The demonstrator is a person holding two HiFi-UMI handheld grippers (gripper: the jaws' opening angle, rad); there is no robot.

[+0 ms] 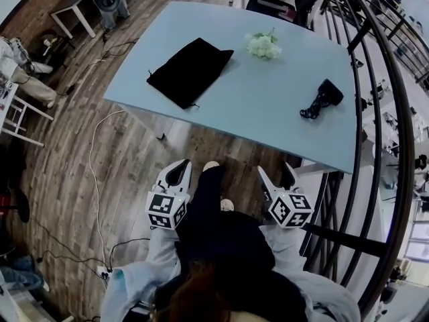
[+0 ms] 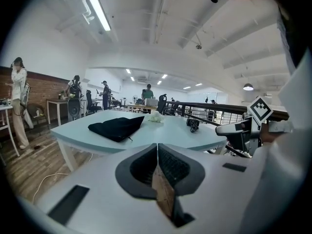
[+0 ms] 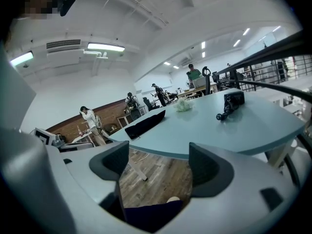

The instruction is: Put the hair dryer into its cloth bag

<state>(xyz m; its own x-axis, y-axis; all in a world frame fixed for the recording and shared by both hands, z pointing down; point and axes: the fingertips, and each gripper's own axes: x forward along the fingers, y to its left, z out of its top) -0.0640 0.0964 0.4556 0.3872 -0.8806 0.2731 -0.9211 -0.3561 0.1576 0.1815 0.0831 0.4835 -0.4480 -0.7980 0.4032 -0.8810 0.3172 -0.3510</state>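
A black cloth bag (image 1: 190, 70) lies flat on the left part of the pale blue table (image 1: 268, 106); it shows too in the left gripper view as the bag (image 2: 117, 127) and in the right gripper view as the bag (image 3: 145, 123). The black hair dryer (image 1: 323, 98) with its coiled cord lies near the table's right side, seen also as the dryer (image 3: 229, 104) and the dryer (image 2: 193, 123). My left gripper (image 1: 177, 173) is shut with nothing in it, short of the table's near edge. My right gripper (image 1: 276, 178) is open and empty, also short of the table.
A white flower bunch (image 1: 263, 45) sits at the table's far middle. A black railing (image 1: 389, 146) runs along the right. Cables (image 1: 97, 180) trail over the wooden floor at the left. Chairs and desks stand beyond the table, with people (image 2: 18, 101) in the room.
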